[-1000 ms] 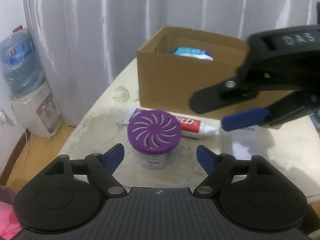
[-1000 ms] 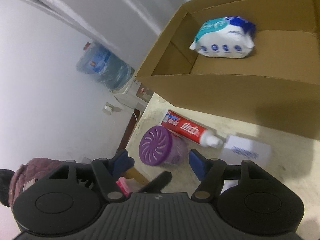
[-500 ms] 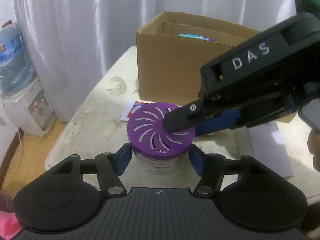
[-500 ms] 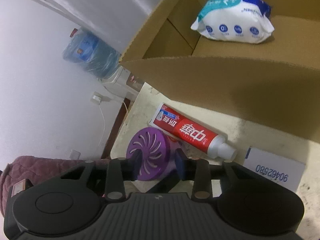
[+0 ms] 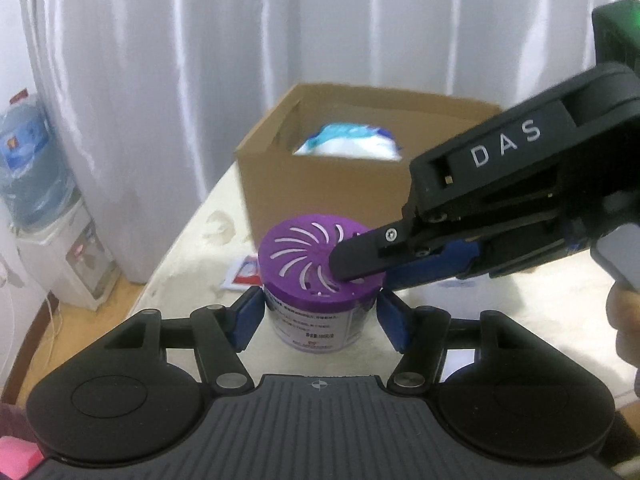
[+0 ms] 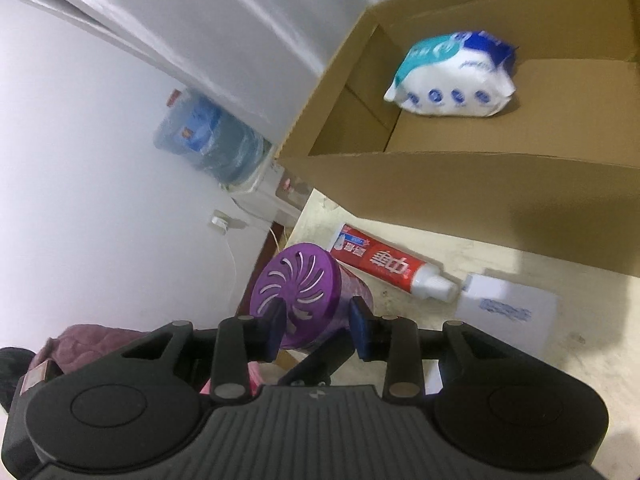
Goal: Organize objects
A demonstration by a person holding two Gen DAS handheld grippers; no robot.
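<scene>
purple jar [image 5: 320,276] lid partly hidden behind right tongs [image 5: 356,264]

Purple-lidded jar [image 5: 320,280]: lid's right side covered by the right gripper's [image 5: 360,268] black finger; label print too small to read. Toothpaste tube [image 5: 244,274]: only a blurred corner shows behind the jar in the left wrist view. Wipes pack [image 5: 348,142]: blurred, lower part hidden by the cardboard box [image 5: 320,196] wall. White card [image 6: 508,312]: blue print smeared, illegible.
</scene>
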